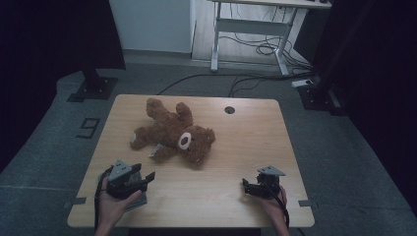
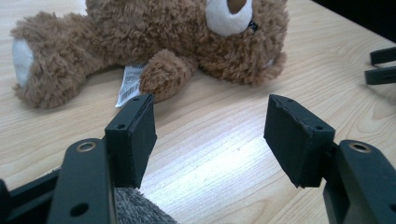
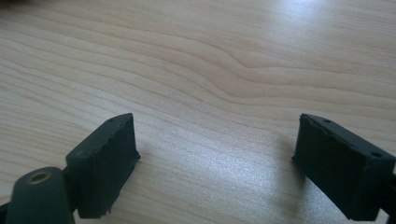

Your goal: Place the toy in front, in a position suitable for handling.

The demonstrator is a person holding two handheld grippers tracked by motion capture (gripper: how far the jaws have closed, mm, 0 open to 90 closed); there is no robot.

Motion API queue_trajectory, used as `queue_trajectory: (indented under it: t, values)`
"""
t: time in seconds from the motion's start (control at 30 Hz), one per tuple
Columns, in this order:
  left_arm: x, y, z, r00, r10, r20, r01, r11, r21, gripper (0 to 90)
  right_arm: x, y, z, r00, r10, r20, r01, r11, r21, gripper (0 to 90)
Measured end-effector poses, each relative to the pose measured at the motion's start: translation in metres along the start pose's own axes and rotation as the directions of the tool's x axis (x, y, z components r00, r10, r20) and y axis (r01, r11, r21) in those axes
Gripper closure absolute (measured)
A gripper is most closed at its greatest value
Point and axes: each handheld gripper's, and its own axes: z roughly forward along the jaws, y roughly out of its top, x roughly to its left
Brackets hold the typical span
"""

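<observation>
A brown teddy bear (image 1: 172,132) lies on its back in the middle of the wooden table (image 1: 236,147), head toward the near right, with a white tag by its arm. The left gripper view has the bear (image 2: 154,42) and its tag (image 2: 128,84) just beyond the jaws. My left gripper (image 1: 146,178) is held near the table's front left, open and empty, pointing toward the bear. My right gripper (image 1: 244,186) rests at the front right, open, jaws wide over bare wood (image 3: 215,84). In the left gripper view the right gripper's fingertips (image 2: 380,65) show at the far right edge.
A round cable hole (image 1: 229,109) sits near the table's far edge. A grey fuzzy thing (image 2: 135,207) lies under my left gripper. Beyond the table stand a white desk frame (image 1: 255,29) with loose cables on the floor and dark stands on either side.
</observation>
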Motion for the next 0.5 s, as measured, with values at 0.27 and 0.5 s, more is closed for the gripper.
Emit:
queue_trajectory:
  t: [0.27,0.5]
  values:
    - [-0.001,0.004,0.007,0.9999,0.013,-0.009,-0.013,0.9999,0.007,34.0,0.001,0.004,-0.008,0.9994,0.03,-0.016,-0.031,0.999,-0.037,14.4]
    - [-0.002,0.015,0.01,0.9993,0.034,-0.019,-0.034,0.9994,-0.003,33.6,0.011,0.014,-0.01,0.9961,0.024,-0.085,-0.032,0.996,-0.088,14.5]
